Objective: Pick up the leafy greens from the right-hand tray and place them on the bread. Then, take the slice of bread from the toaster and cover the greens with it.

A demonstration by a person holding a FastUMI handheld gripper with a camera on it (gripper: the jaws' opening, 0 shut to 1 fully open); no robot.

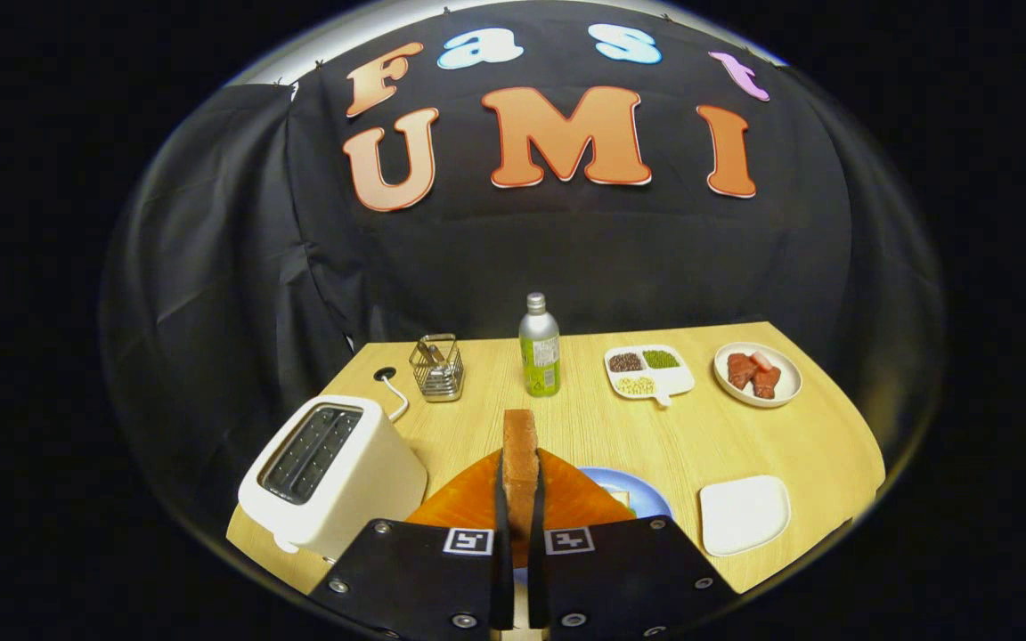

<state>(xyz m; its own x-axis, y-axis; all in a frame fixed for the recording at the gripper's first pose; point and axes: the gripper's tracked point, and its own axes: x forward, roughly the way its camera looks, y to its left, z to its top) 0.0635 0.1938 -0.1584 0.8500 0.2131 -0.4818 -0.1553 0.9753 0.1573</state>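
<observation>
1. Standing on edge between the two fingers, a slice of bread (520, 467) is held by the gripper (519, 534); the fingers are drawn close together and both press on its flat sides.
2. The slice is seen edge-on, its brown crust facing the camera, and it rises above the fingertips.
3. A white toaster (332, 485) is seen on the wooden table (798, 436), just beside the fingers on their left; its two slots are dark.
4. A blue plate (642, 491) is partly seen just beyond the fingers, to their right; something pale lies on it, but what it is cannot be told.
5. A white square tray (744, 514) is placed to the right of the blue plate.
6. Further back a wire rack (438, 368), a green bottle (540, 347), a divided dish (648, 370) of beans and a round plate (758, 374) with reddish pieces are lined up.
7. The leafy greens cannot be made out.
</observation>
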